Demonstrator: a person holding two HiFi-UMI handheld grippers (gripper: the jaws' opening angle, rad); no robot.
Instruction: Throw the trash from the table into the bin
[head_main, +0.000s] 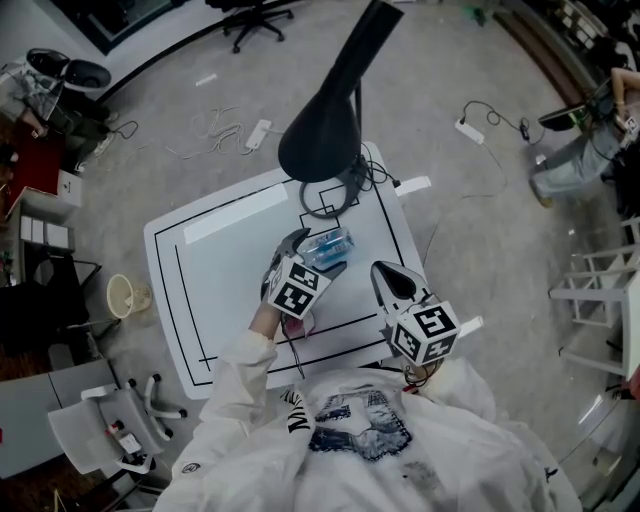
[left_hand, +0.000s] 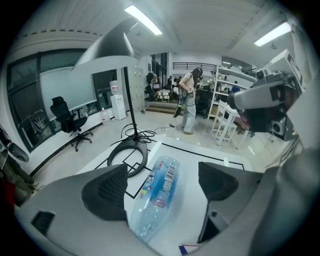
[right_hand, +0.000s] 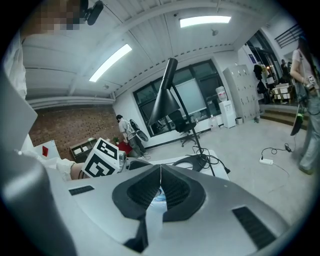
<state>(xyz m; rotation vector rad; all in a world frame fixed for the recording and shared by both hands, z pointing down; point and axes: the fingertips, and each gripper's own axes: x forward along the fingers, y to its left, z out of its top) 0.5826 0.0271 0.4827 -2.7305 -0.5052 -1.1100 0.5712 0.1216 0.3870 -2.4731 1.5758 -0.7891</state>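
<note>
A crushed clear plastic bottle (head_main: 330, 244) with a blue label lies on the white table (head_main: 220, 260), just in front of the lamp's base. My left gripper (head_main: 313, 256) reaches down over it with its jaws wide open. In the left gripper view the bottle (left_hand: 159, 187) lies between the two dark fingers (left_hand: 107, 192), close to the left one, and neither pad presses on it. My right gripper (head_main: 388, 281) hovers at the table's near right edge; its jaws (right_hand: 160, 189) are shut with nothing in them. A pale round bin (head_main: 120, 296) stands on the floor left of the table.
A black floor lamp (head_main: 325, 125) leans over the table, its ring base (head_main: 328, 198) and cable resting at the far edge. Office chairs (head_main: 110, 425), a power strip (head_main: 258, 132) and loose cords lie around. A person (left_hand: 189, 100) stands far off.
</note>
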